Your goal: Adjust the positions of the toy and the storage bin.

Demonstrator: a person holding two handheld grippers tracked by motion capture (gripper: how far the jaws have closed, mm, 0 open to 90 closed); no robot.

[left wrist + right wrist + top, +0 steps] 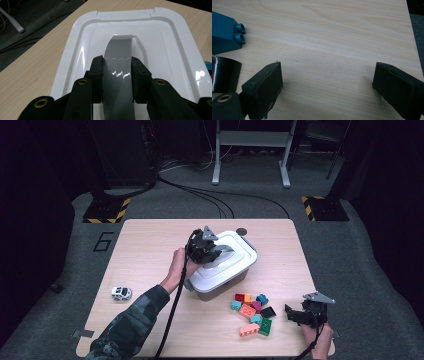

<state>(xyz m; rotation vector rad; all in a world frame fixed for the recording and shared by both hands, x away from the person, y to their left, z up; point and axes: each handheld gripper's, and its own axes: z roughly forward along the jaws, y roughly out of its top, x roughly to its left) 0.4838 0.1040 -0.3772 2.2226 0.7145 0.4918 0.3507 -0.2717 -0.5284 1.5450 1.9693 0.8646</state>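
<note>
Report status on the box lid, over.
Left claw shut on grey handle of white lid. Right claw open over bare table, beside bricks. Nothing blocking lid.

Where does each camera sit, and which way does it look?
High view: above the person's side, looking forward and down on the table; both forearms show.
Left gripper view: on the left gripper, looking along its jaws, shut on the grey handle of the white lid.
Right gripper view: on the right gripper, jaws open over bare wood, beside a blue brick.
Shared: high and left gripper views both show lid and handle.
</note>
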